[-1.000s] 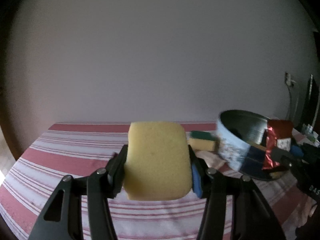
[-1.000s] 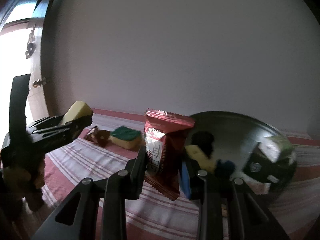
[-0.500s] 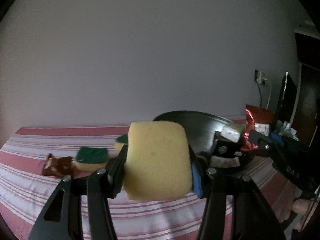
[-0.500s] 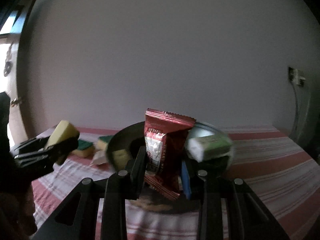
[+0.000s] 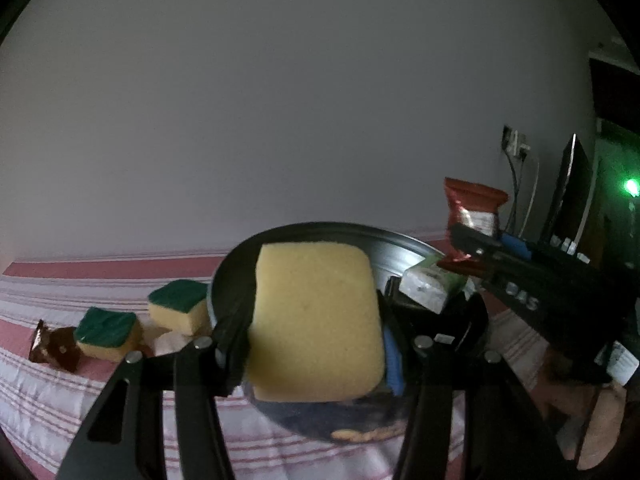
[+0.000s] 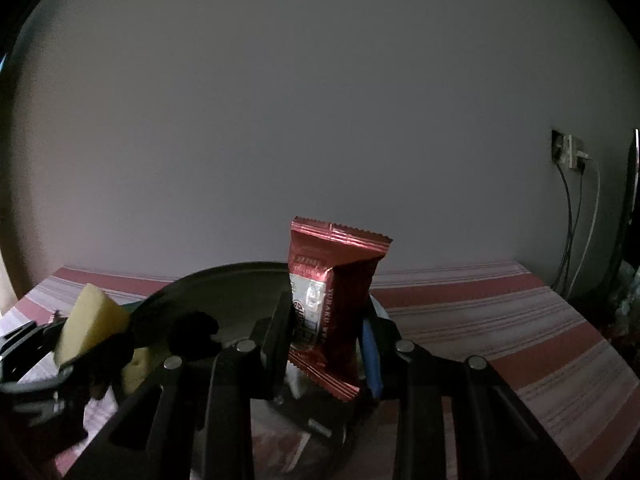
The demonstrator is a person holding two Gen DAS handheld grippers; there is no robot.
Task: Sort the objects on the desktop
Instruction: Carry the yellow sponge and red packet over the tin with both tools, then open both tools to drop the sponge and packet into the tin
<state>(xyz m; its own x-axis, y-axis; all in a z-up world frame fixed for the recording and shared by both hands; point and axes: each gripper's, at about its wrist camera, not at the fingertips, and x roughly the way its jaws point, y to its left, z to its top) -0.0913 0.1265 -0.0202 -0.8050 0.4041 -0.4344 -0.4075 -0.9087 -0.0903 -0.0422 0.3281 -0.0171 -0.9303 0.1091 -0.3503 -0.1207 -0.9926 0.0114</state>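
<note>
My left gripper [image 5: 316, 340] is shut on a yellow sponge [image 5: 316, 320], held in front of a round metal tin [image 5: 304, 228] on the striped tablecloth. Clamped upright in my right gripper [image 6: 326, 332] is a red snack packet [image 6: 336, 276], just over the same tin [image 6: 224, 280]. In the left wrist view the right gripper [image 5: 464, 248] with the packet [image 5: 472, 208] comes in from the right above the tin's rim. The right wrist view shows the left gripper's sponge [image 6: 90, 320] at the tin's left edge. A white and green packet [image 5: 430, 284] lies inside the tin.
Two green-topped sponges [image 5: 180, 308] [image 5: 106, 332] and a brown wrapper [image 5: 54, 346] lie on the cloth left of the tin. A wall socket with cables [image 6: 568, 156] is at the right. A hand [image 5: 600, 420] shows at the lower right.
Both grippers have swung toward the tin with their loads. The tin now sits right behind the yellow sponge and under the red packet. Neither grip has altered.
</note>
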